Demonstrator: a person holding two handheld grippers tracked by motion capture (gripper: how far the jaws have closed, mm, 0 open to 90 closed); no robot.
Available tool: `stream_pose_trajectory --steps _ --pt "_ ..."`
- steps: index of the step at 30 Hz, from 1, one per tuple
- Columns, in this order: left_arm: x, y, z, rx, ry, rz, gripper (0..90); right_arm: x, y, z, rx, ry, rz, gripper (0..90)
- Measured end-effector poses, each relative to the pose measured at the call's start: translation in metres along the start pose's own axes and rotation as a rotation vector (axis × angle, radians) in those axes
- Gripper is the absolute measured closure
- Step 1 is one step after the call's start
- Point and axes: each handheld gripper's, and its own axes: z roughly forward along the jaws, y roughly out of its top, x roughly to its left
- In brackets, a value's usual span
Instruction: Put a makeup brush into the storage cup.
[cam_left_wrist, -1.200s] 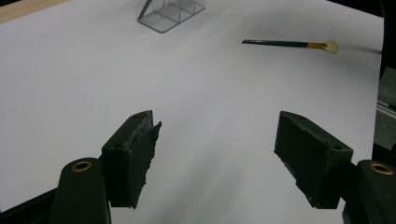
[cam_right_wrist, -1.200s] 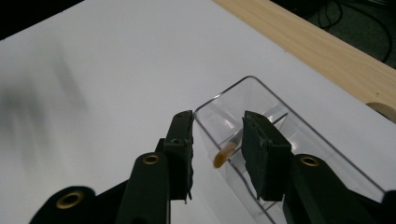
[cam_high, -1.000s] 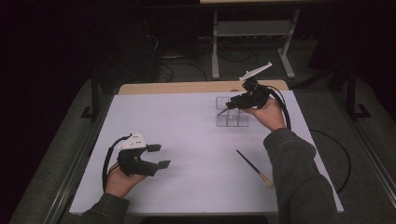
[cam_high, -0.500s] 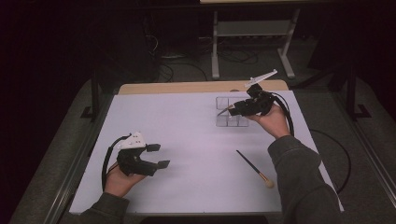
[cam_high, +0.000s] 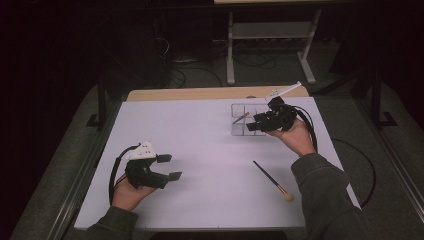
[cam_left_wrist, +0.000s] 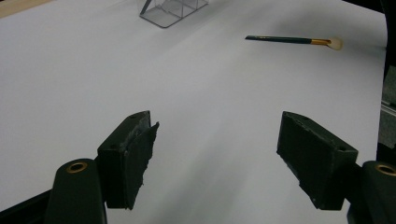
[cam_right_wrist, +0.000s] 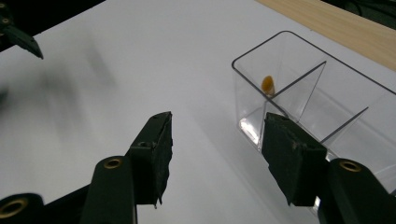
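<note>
On the white tabletop (cam_high: 200, 150) I count two brushes and one clear plastic divided organizer box (cam_high: 241, 120). One brush with a brown handle (cam_high: 240, 118) leans inside the box, its handle poking out over the left wall; in the right gripper view its orange tip shows through the clear corner compartment. The other, a dark-handled paintbrush with a gold ferrule and pale round tip (cam_high: 272, 180), lies flat and loose near the front right of the sheet, well apart from the box.

Two sets of tongs are in play. The right tongs (cam_high: 251, 124) hover just beside the box's right side, jaws spread with nothing between them; they have just been opening. The box's near wall stands just behind the right jaw. The left tongs (cam_high: 169, 167) rest near the front left, jaws wide and holding nothing, pointing across bare sheet.

Between the two hands the sheet lies open. A strip of light wood (cam_high: 200, 93) shows along the far edge, close behind the box.
</note>
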Motion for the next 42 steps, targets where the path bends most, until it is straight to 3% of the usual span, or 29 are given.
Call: stream_pose_trajectory --steps 17,30,42 --pt "0.001 -0.001 0.000 -0.001 -0.004 -0.004 25.8 0.009 -0.022 -0.013 0.014 -0.002 0.000 35.4" --pt "0.000 -0.001 0.004 0.011 0.000 -0.002 23.7 0.012 -0.043 -0.020 0.022 -0.012 0.008 34.5" --pt "-0.001 -0.002 0.003 0.016 0.010 -0.002 23.7 0.024 -0.061 -0.025 0.063 -0.018 0.003 36.9"
